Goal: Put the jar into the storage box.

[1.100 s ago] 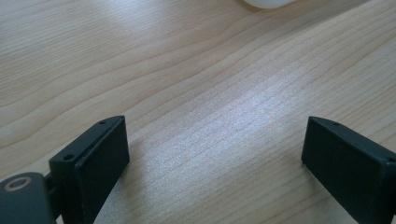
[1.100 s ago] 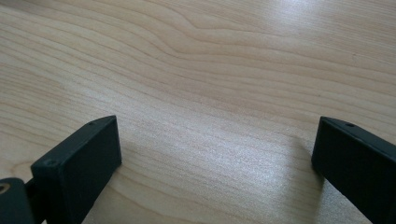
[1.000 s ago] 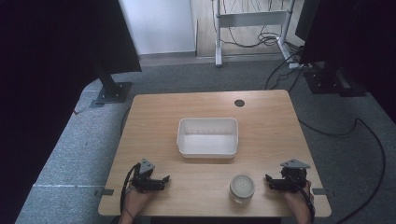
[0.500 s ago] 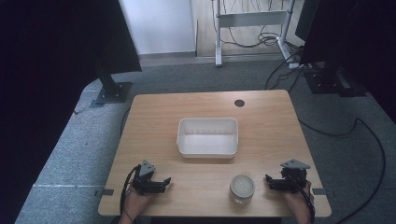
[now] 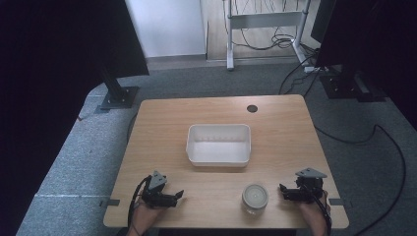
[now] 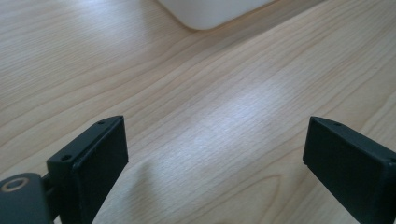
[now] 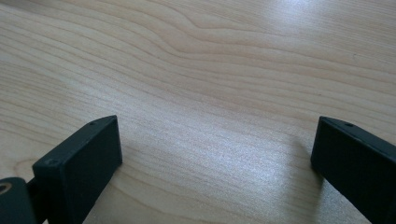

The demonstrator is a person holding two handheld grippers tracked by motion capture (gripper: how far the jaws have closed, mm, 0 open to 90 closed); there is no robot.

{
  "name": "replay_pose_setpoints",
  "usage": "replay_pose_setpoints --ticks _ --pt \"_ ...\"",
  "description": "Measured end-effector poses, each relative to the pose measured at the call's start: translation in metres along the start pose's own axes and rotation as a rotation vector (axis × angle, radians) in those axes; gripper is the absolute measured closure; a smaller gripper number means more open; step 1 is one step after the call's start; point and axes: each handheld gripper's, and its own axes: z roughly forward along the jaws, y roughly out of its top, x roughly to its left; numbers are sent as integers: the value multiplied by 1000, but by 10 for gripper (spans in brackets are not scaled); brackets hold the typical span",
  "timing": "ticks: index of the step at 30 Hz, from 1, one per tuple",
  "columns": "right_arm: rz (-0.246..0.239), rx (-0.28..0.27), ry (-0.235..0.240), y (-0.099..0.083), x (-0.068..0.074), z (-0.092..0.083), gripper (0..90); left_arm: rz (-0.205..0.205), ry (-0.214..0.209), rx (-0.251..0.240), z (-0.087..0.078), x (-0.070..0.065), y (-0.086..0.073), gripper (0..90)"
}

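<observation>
While both grippers are sitting low at the near edge of the wooden table [image 5: 280, 123], nothing is being held in either. L gripper [image 5: 173, 197] is resting near the near-left corner, w/ the person's left hand [image 5: 145, 214] coming in from the bottom edge of the high view; its jaws are pointing toward the table's middle and standing wide apart. In the left gripper view, L gripper [image 6: 215, 154] is showing bare wood grain between its two black jaws, and a rounded white corner of the tray [image 6: 210, 11] is peeking in at the top (so the tray is lying ahead of it, apart).

R gripper [image 5: 285, 191] is sitting near the near-right corner, right hand [image 5: 314, 216] behind it, grey three-cornered plate on top. Its jaws are also spread wide, w/ only table surface between them in the right gripper view [image 7: 217, 144].

White rectangular tray [image 5: 219, 144] is lying at about the table's centre, long side across, looking empty inside. Small round jar w/ a pale lid [image 5: 255, 197] is standing upright near the front edge, btwn the two grippers but much closer to the R one, just beside its jaws and not touching as far as I can tell. Round dark hole [image 5: 252, 108] is sitting in the tabletop near the far edge.
</observation>
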Motion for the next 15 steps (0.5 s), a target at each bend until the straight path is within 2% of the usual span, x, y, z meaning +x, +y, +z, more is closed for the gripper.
replay_pose_setpoints --ticks 15 --pt "0 0 0 0 0 0 13 54 -75 -29 0 -26 13 65"
